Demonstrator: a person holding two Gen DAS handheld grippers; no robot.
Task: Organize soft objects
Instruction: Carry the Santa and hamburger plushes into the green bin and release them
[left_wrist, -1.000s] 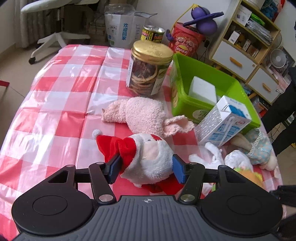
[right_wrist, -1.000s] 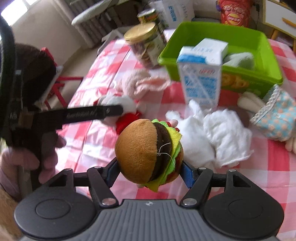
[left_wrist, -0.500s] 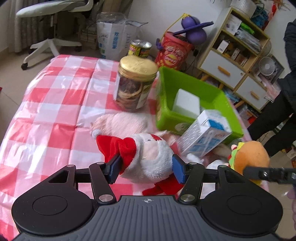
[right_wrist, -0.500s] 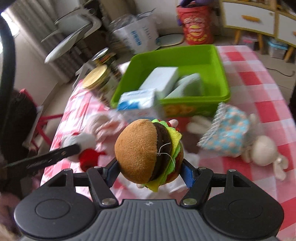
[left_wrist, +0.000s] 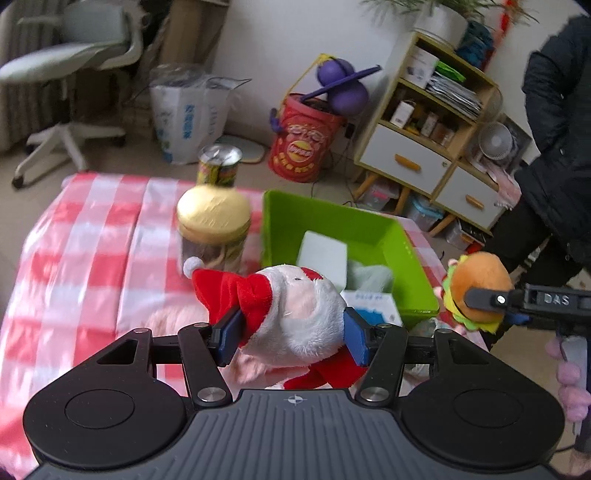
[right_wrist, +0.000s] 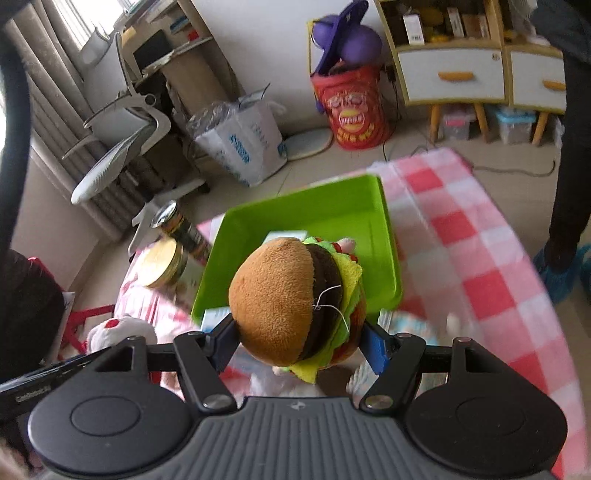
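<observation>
Plush Santa (left_wrist: 295, 314) and burger (right_wrist: 295, 299), clamped in my left hand-held gripper (left_wrist: 291, 334) and right hand-held gripper (right_wrist: 299, 343), hang over the table (right_wrist: 461, 236) for sorting beside the green bin (right_wrist: 388, 236).

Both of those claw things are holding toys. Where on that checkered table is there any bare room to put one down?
Bare cloth lies left of the gold-lidded jar, and more right of the green bin. The bin's far half looks open too. In front of the bin it is crowded: a carton and plush toys.
</observation>
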